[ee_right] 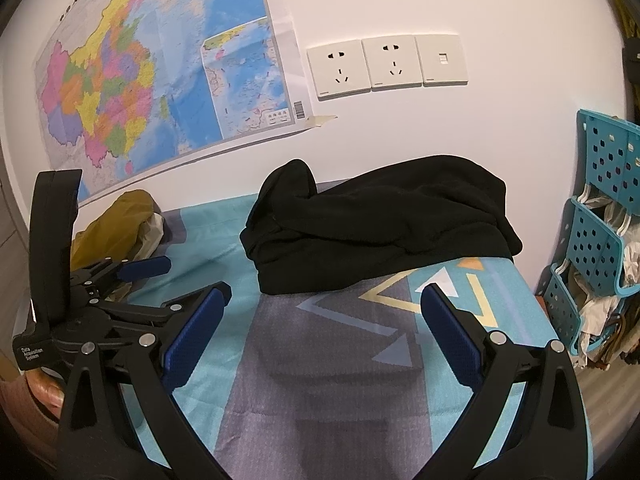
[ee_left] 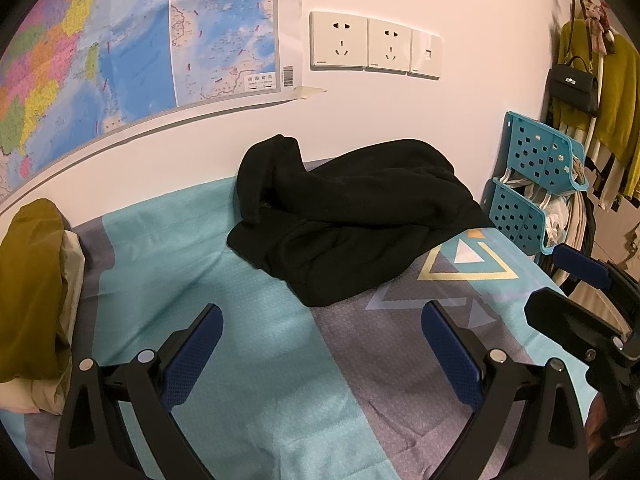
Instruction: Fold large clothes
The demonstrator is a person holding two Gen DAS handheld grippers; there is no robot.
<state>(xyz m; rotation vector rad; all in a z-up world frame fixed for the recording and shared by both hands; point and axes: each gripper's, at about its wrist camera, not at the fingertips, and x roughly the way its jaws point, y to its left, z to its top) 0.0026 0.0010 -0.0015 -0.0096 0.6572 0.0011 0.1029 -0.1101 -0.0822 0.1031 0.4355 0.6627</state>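
A large black garment [ee_left: 352,216] lies crumpled in a heap on the teal and grey patterned bed cover [ee_left: 224,280], against the wall. It also shows in the right wrist view [ee_right: 380,224]. My left gripper [ee_left: 322,324] is open and empty, held above the cover short of the garment. My right gripper [ee_right: 324,308] is open and empty, just short of the garment's near edge. The right gripper shows at the right edge of the left wrist view [ee_left: 580,280], and the left gripper shows at the left of the right wrist view [ee_right: 144,268].
An olive and beige pile of cloth [ee_left: 32,292] lies at the left on the bed. A teal plastic rack [ee_left: 536,184] with bags stands at the right end. A map [ee_left: 120,48] and wall sockets [ee_left: 376,44] are behind. Clothes and a black bag [ee_left: 576,84] hang far right.
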